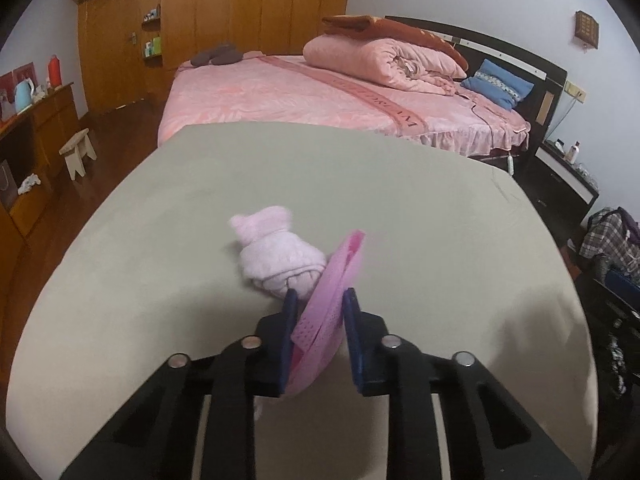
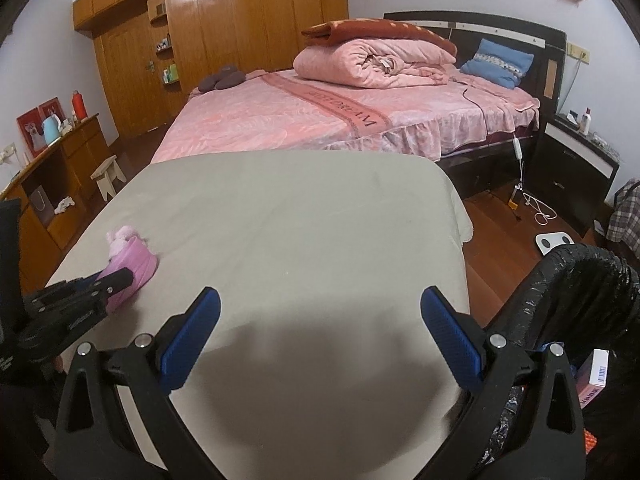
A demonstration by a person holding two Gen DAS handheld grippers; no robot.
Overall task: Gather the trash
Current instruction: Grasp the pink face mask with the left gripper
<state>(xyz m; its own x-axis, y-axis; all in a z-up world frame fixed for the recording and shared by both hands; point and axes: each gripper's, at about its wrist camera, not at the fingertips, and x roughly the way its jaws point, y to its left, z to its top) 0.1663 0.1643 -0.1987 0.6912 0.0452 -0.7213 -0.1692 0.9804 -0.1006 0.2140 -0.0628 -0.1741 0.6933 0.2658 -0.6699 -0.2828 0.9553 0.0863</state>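
Left gripper point(image 1: 320, 300) clamped on a pink mesh piece point(image 1: 334, 280), blue pads pressed against it from both sides. Mesh piece stood up on edge between the pads, its upper end poking out beyond the fingertips, its lower fold tucked down toward the gripper body. Lay low over the near part of the table point(image 1: 400, 184), which was covered in a plain grey-green cloth. Just beyond the fingertips, touching the mesh piece on its left side, sat a pale pink fluffy bundle point(image 1: 276, 256), resting on the cloth; could not tell whether bundle and mesh were one item.

From the right wrist view, same grip seen at far left: left gripper point(image 2: 116, 280) closed over the pink mesh piece point(image 2: 136, 268), with the pale pink fluffy bundle point(image 2: 122, 238) behind it near the table's point(image 2: 320, 208) left edge.

Right gripper point(image 2: 320, 304) spread wide, nothing between its blue pads, hung above the near right part of the table, well apart from the pink things. Beside it, off the table's right edge, stood a black trash bag point(image 2: 580, 280) with its mouth held open, a box point(image 2: 598, 372) with a barcode visible inside. Behind the table, a bed point(image 2: 320, 120) with pink covers.
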